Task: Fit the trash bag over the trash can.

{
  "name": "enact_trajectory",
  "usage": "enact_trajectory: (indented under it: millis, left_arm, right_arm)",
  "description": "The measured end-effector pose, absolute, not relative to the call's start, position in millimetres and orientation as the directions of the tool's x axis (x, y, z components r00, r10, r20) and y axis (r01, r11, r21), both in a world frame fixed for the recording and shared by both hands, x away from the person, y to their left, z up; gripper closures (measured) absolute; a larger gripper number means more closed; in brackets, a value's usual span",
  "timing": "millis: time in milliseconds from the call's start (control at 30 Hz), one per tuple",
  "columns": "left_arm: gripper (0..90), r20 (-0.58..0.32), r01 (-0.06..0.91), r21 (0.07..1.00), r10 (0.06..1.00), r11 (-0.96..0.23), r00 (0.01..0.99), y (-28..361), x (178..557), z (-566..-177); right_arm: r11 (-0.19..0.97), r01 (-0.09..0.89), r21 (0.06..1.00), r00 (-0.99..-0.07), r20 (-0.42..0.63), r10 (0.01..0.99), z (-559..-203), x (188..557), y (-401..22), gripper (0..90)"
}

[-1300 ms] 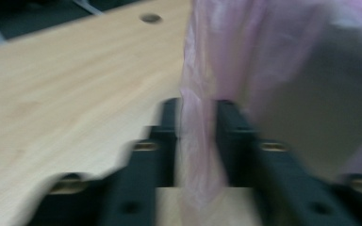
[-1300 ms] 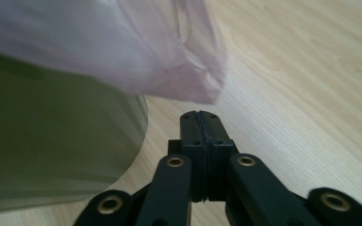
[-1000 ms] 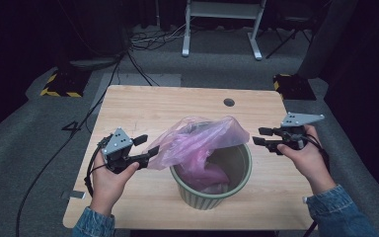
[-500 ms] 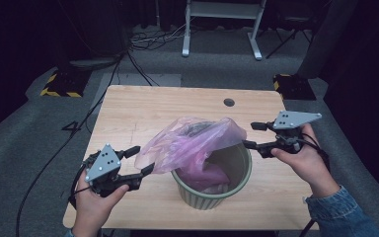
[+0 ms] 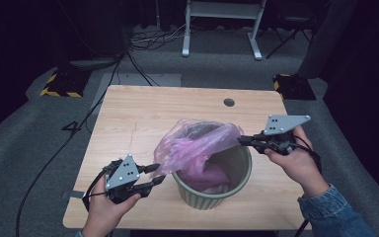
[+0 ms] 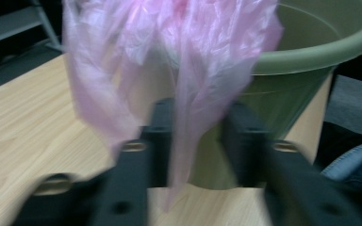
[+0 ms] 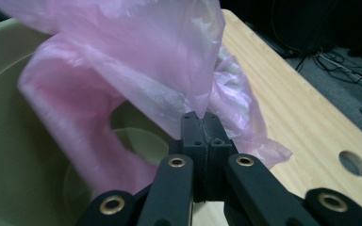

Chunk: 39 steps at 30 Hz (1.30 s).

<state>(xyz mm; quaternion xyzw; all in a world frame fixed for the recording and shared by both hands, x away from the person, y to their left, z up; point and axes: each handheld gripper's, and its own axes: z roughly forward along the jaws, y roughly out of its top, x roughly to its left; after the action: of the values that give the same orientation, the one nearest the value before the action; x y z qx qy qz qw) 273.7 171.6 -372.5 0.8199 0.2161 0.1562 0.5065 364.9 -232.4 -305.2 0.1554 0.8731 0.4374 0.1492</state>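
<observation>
A pale green bin [image 5: 203, 198] stands near the front of the wooden table [image 5: 138, 113], with a thin pink plastic bag [image 5: 192, 148] bunched in its mouth. My right gripper [image 5: 241, 140] is at the bin's right rim, and its jaws have just closed on the bag's edge [image 7: 136, 61]; the right gripper view shows the film pinched at the tips [image 7: 201, 117]. My left gripper [image 5: 159, 173] is at the bin's left side. Its jaws [image 6: 198, 122] have been closing, and a hanging flap of the bag [image 6: 169, 47] sits between them with a gap still on each side.
A round cable hole [image 5: 229, 102] lies in the table's far right part. Beyond the table are grey floor, cables and a white frame's legs [image 5: 222, 29]. The bin [image 6: 301, 56] is close in front of the left jaws.
My left hand moved toward the table's near edge and brought its jaws around the bag's left flap. My right gripper slid left to the bag and shut on its right edge.
</observation>
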Motion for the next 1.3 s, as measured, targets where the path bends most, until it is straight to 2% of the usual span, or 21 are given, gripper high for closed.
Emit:
enact_trajectory:
  millis: [67, 133, 333, 467, 867, 967, 1000, 1100, 1133, 1167, 1300]
  left_arm:
    - [87.4, 0.042, 0.189, 0.898, 0.505, -0.397, 0.862, 170, 274, -373]
    - [89.8, 0.041, 0.184, 0.898, 0.493, -0.4, 0.869, 167, 273, -373]
    - [90.0, 0.033, 0.177, 0.897, 0.46, -0.406, 0.887, 162, 268, -375]
    - [90.0, 0.02, 0.177, 0.896, 0.436, -0.406, 0.9, 158, 269, -382]
    - [90.0, 0.002, 0.165, 0.9, 0.381, -0.403, 0.924, 156, 268, -395]
    - [90.0, 0.013, 0.163, 0.88, 0.367, -0.445, 0.93, 154, 266, -399]
    - [90.0, 0.006, 0.17, 0.866, 0.349, -0.471, 0.937, 151, 266, -406]
    - [90.0, 0.011, 0.159, 0.873, 0.343, -0.462, 0.939, 149, 265, -409]
    - [90.0, 0.018, 0.152, 0.878, 0.348, -0.454, 0.937, 149, 264, -408]
    - [90.0, 0.028, 0.14, 0.889, 0.355, -0.437, 0.934, 150, 264, -404]
    - [89.9, 0.049, 0.123, 0.9, 0.378, -0.418, 0.925, 152, 263, -396]
  right_arm:
    - [0.57, 0.144, 0.809, -0.909, -0.121, 0.4, -307, 361, -236, 90.0]
    - [0.584, 0.145, 0.798, -0.914, -0.119, 0.389, -310, 352, -245, 90.0]
    - [0.56, 0.153, 0.814, -0.911, -0.104, 0.4, -316, 331, -275, 90.0]
    - [0.544, 0.191, 0.817, -0.912, -0.058, 0.407, -334, 318, -296, 90.0]
    - [0.611, 0.242, 0.754, -0.945, 0.04, 0.325, -390, 311, -283, 90.0]
    - [0.653, 0.247, 0.716, -0.947, 0.036, 0.319, -401, 310, -280, 90.0]
    - [0.705, 0.251, 0.663, -0.947, 0.016, 0.321, -413, 309, -278, 90.0]
    - [0.693, 0.267, 0.67, -0.945, 0.041, 0.324, -421, 308, -278, 90.0]
    - [0.665, 0.247, 0.705, -0.941, 0.012, 0.337, -416, 304, -280, 90.0]
    - [0.633, 0.244, 0.735, -0.936, 0.006, 0.353, -410, 301, -282, 84.9]
    - [0.541, 0.208, 0.815, -0.892, -0.068, 0.447, -386, 288, -290, 52.3]
